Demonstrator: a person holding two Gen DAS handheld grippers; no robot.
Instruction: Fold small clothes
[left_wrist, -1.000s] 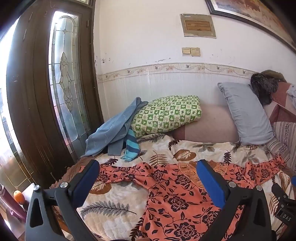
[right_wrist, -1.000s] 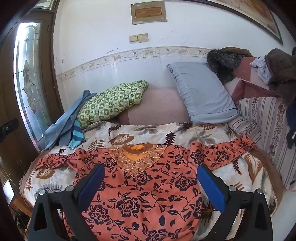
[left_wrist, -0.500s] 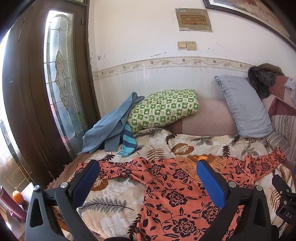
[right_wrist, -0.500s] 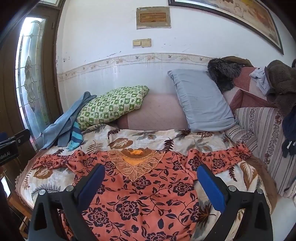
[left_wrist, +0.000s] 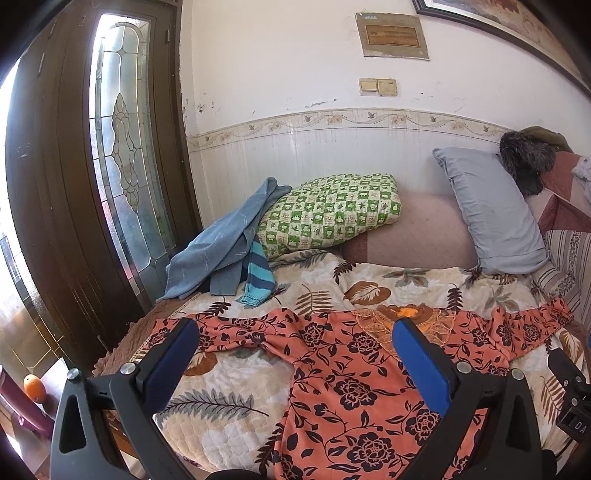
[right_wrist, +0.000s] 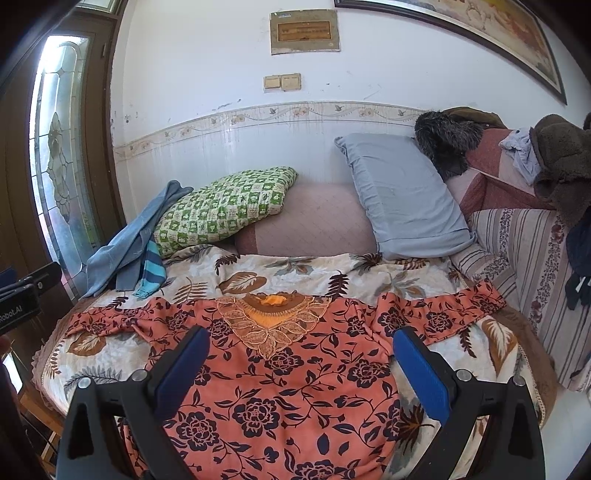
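Observation:
An orange dress with dark flowers (left_wrist: 354, 391) (right_wrist: 295, 384) lies flat on the bed, front up, both sleeves spread out sideways. Its embroidered neckline (right_wrist: 273, 321) points toward the wall. My left gripper (left_wrist: 295, 332) hangs open above the dress's left half, nothing between its blue pads. My right gripper (right_wrist: 301, 339) is open too, held over the chest of the dress below the neckline. Neither touches the cloth. The dress hem runs out of view at the bottom.
A leaf-print bedcover (right_wrist: 303, 269) lies under the dress. At the back are a green checked pillow (right_wrist: 221, 210), a grey pillow (right_wrist: 402, 199) and blue clothes (right_wrist: 125, 247). A glass-panelled door (left_wrist: 122, 155) stands left; a striped sofa arm with dark clothes (right_wrist: 554, 162) stands right.
Both grippers have pulled back and risen a little, so more of the dress and wall shows. Both stay open. The dress has not moved.

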